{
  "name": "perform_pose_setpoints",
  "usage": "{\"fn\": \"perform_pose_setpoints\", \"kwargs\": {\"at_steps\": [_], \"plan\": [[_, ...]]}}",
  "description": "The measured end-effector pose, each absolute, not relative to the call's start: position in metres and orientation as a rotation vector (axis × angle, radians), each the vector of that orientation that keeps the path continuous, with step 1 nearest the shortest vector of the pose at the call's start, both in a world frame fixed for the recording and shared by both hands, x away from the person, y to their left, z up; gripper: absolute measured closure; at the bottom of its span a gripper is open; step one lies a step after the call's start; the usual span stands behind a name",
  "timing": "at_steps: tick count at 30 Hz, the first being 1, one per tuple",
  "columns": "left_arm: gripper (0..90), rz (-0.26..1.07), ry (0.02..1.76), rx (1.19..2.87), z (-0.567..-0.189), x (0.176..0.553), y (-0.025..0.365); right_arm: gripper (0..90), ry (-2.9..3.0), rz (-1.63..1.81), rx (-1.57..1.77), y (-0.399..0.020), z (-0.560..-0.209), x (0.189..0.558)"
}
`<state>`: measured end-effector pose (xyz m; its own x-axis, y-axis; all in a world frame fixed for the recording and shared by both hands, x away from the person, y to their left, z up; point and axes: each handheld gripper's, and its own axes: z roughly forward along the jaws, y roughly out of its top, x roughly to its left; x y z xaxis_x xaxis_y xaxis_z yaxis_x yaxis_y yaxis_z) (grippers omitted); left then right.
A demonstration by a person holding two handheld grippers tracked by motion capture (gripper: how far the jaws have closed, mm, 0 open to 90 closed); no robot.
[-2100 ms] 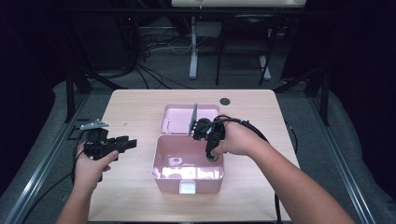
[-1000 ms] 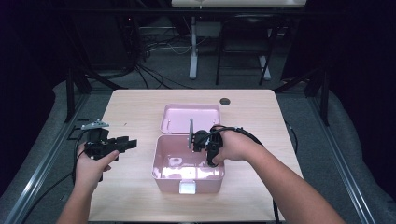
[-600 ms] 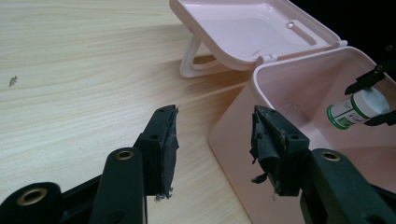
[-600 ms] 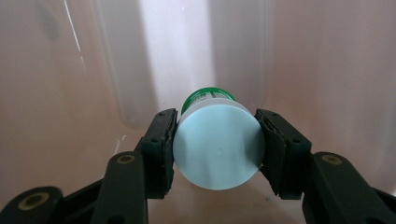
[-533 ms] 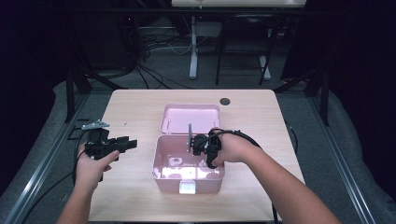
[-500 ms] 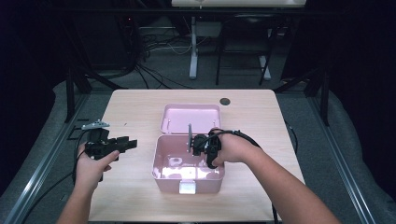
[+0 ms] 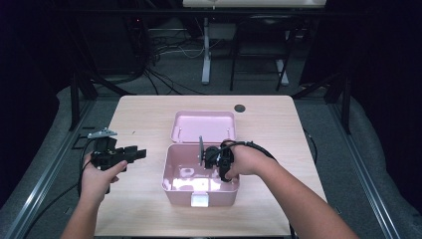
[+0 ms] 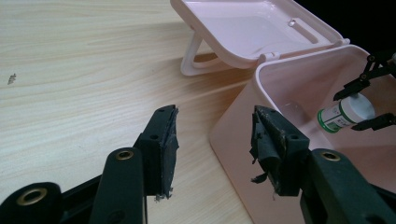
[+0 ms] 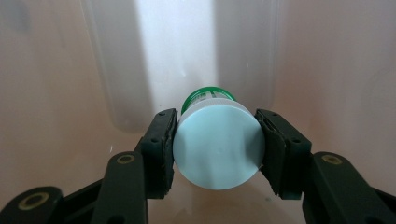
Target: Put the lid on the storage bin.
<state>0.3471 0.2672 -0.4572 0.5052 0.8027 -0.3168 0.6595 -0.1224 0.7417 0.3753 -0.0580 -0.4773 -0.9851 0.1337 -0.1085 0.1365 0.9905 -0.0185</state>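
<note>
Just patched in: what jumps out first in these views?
A pink box sits mid-table with its lid flung open behind it. The right gripper is down inside the box, clamped on the white cap of a small green-labelled bottle. The left gripper waits open and empty, low over the table left of the box.

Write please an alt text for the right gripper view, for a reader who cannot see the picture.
The right gripper clamps a small bottle by its pale blue-white cap between two black padded jaws, the cap facing the camera and a green-labelled body behind it. Beyond the bottle is the glossy pink inside of the box, with a bright band of reflected light.
</note>
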Motion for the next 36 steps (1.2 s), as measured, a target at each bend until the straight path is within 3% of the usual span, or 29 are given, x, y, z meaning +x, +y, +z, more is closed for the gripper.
{"fn": "perform_pose_setpoints", "kwargs": {"at_steps": [36], "plan": [[50.9,0.197,1.216,1.85,-0.457,0.347,0.268,50.0,3.026,-0.107,0.126,-0.05,-0.501,0.373]]}}
